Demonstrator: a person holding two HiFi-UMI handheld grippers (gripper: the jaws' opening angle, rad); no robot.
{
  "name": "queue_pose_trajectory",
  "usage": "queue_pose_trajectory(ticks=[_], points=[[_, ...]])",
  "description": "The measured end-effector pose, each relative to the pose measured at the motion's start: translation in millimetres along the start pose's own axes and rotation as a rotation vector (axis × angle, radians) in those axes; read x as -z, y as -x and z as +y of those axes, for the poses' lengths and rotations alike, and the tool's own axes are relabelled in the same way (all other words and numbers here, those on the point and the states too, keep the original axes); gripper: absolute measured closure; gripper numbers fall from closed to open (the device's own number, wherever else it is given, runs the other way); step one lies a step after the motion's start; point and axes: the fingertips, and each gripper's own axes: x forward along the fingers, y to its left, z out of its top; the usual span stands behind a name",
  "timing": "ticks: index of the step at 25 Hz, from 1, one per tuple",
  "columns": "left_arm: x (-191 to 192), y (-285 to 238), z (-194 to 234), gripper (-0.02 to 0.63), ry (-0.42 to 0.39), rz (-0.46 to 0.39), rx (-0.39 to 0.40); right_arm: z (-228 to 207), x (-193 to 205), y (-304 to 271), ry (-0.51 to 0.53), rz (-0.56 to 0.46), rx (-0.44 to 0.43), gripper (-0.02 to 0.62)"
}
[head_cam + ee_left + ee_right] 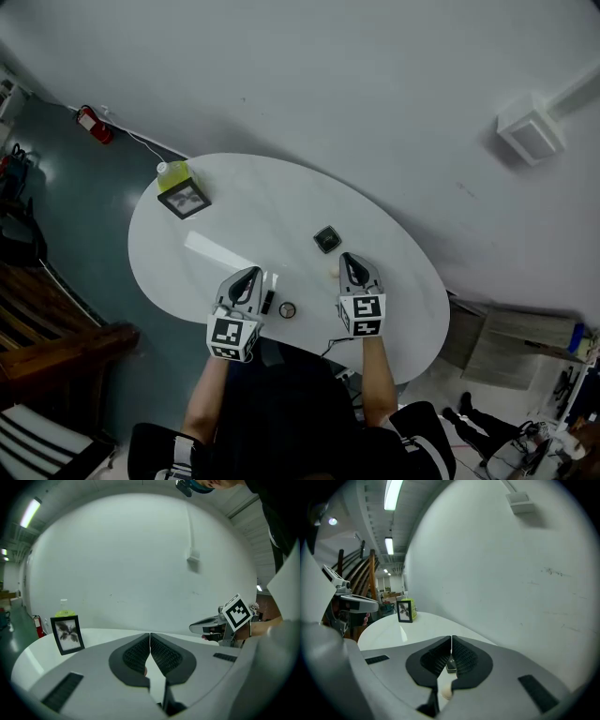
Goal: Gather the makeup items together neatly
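Note:
On the white oval table (pixel 187 262) lie a dark square compact (pixel 326 240), a small round item (pixel 288 310), a short black item (pixel 268 303) and a small beige item (pixel 334 273). My left gripper (pixel 250 275) hovers at the near edge, just left of the black item, shut with nothing in it (pixel 150 641). My right gripper (pixel 350 259) sits just beside the beige item, shut and empty (pixel 451 649). In the right gripper view the compact (pixel 451 665) and the beige item (pixel 446 693) show below the jaws.
A black picture frame (pixel 184 200) and a green-capped bottle (pixel 172 172) stand at the table's far left edge. A grey wall runs behind the table. Dark chairs and a red extinguisher (pixel 94 124) are on the floor at left.

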Motion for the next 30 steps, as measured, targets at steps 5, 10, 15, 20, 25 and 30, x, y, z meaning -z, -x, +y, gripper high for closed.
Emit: queue_pose_trajectory(ticks=[5, 10, 15, 20, 25, 30], points=[[17, -28, 6, 0.586, 0.019, 0.043, -0.002, -11, 18, -30, -0.006, 0.047, -0.030, 0.565], [33, -54, 5, 0.586, 0.036, 0.087, 0.005, -20, 40, -56, -0.002, 0.108, -0.059, 0.565], [49, -67, 5, 0.586, 0.060, 0.124, 0.003, -22, 54, -79, 0.021, 0.158, -0.089, 0.563], [50, -69, 11, 0.586, 0.075, 0.133, -0.020, -19, 58, -97, 0.071, 0.183, -0.131, 0.552], [52, -65, 20, 0.586, 0.083, 0.134, -0.041, -12, 75, -110, 0.075, 0.249, -0.183, 0.350], [57, -62, 24, 0.586, 0.089, 0.144, -0.050, -7, 89, -124, 0.065, 0.308, -0.203, 0.315]])
